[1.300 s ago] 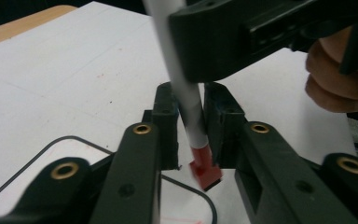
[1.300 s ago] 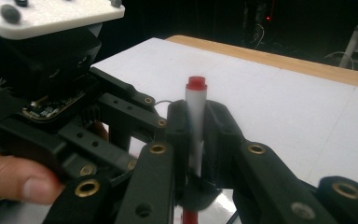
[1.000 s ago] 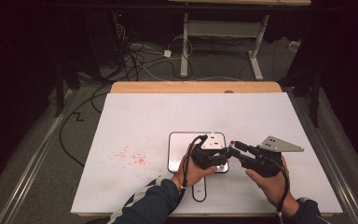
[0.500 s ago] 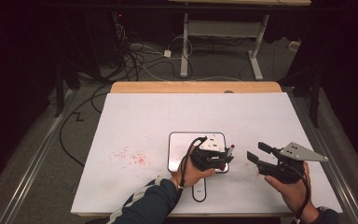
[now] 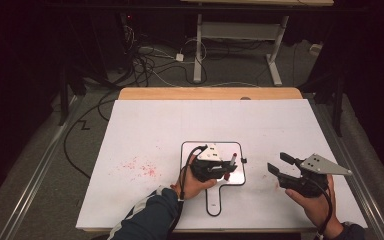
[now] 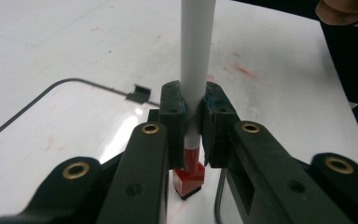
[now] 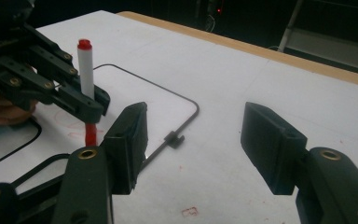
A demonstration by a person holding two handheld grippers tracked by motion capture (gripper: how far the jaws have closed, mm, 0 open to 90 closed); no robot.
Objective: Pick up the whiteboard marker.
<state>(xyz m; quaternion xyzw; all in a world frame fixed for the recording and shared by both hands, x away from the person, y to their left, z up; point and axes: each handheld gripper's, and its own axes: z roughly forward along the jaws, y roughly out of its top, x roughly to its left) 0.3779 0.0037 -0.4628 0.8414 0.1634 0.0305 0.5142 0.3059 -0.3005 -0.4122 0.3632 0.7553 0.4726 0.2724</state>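
Left gripper [image 6: 193, 135] is clenched on one white marker [image 6: 196, 56], held upright with its red tip [image 6: 189, 181] down on one small whiteboard [image 5: 192, 150]. Marker barrel passes between the jaws; the red tip sits just below them, and a red end shows on top in the right gripper view. Right gripper [image 7: 193, 140] stands released, jaws wide apart and holding nothing, well to the right of the left gripper, over the white table [image 5: 145, 125]. Marker lies to the left of the right gripper, apart from it. Red smudges [image 5: 140, 167] mark the table left of the left gripper. Count: two grippers, one marker, one whiteboard.
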